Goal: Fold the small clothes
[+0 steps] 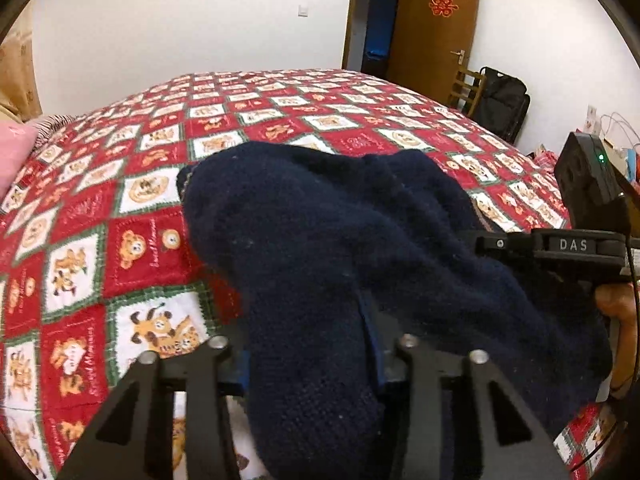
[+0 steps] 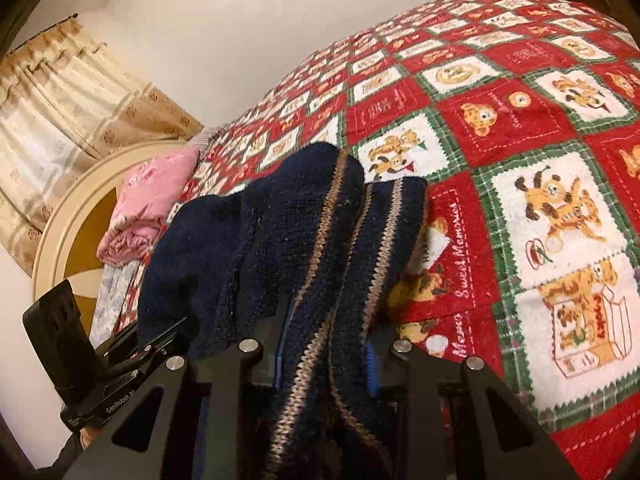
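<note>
A dark navy knitted garment [image 1: 320, 248] hangs over the red patterned bed. It drapes over my left gripper [image 1: 312, 360], whose jaws are shut on it and mostly hidden by the knit. In the right wrist view the same garment [image 2: 280, 240] shows tan-striped ribbed edges [image 2: 352, 264] running down between the jaws of my right gripper [image 2: 324, 364], which is shut on that edge. The right gripper [image 1: 560, 256] also shows at the right of the left wrist view, level with the cloth. The left gripper's body [image 2: 104, 364] shows at the lower left of the right wrist view.
The bed [image 1: 132, 208] is covered by a red, white and green cartoon quilt. A pink pillow [image 2: 156, 200] lies by the round headboard [image 2: 60, 232]. A brown door [image 1: 432, 32], a black bag [image 1: 504, 100] and a cluttered side table [image 1: 616, 148] stand beyond the bed.
</note>
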Action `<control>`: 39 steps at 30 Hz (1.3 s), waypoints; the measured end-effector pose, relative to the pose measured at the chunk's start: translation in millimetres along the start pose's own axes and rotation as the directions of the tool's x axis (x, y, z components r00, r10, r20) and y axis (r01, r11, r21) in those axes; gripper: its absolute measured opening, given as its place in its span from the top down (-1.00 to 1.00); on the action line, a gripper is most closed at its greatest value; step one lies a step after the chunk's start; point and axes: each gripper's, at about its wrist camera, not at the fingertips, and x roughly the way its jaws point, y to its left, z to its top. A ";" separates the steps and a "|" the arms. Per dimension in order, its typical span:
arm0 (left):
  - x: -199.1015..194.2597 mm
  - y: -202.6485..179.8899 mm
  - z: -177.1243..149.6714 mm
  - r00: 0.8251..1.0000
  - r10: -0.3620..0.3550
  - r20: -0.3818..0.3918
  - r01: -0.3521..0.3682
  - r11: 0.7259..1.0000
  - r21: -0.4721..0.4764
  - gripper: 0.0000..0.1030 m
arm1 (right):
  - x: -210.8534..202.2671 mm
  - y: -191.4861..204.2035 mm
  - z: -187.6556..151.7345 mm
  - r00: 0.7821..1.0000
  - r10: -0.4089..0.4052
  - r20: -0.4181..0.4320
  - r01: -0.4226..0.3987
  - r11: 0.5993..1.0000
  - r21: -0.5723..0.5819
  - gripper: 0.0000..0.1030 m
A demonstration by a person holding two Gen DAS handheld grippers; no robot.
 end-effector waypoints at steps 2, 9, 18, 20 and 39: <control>-5.8 0.5 1.5 1.000 0.004 0.004 -0.004 1.000 -0.016 0.28 | -7.4 2.9 -2.9 1.000 0.007 0.024 -0.007 1.000 -0.001 0.47; -40.1 -1.7 3.1 0.999 0.002 0.051 0.000 0.999 -0.048 0.32 | -28.0 28.5 -7.9 0.997 0.047 0.067 -0.045 0.999 -0.020 0.49; -96.9 3.5 -4.6 0.995 0.009 0.096 -0.001 0.997 -0.082 0.33 | -44.6 77.3 -18.1 0.992 0.100 0.075 -0.096 0.994 -0.054 0.50; -109.0 7.0 -9.6 0.995 0.023 0.098 -0.014 0.996 -0.094 0.34 | -45.4 91.3 -23.7 0.992 0.107 0.061 -0.103 0.992 -0.069 0.50; -234.1 65.4 -72.8 0.972 0.153 0.181 -0.110 0.968 -0.224 0.34 | -32.7 235.2 -78.3 0.964 0.260 -0.051 -0.265 0.942 -0.204 0.51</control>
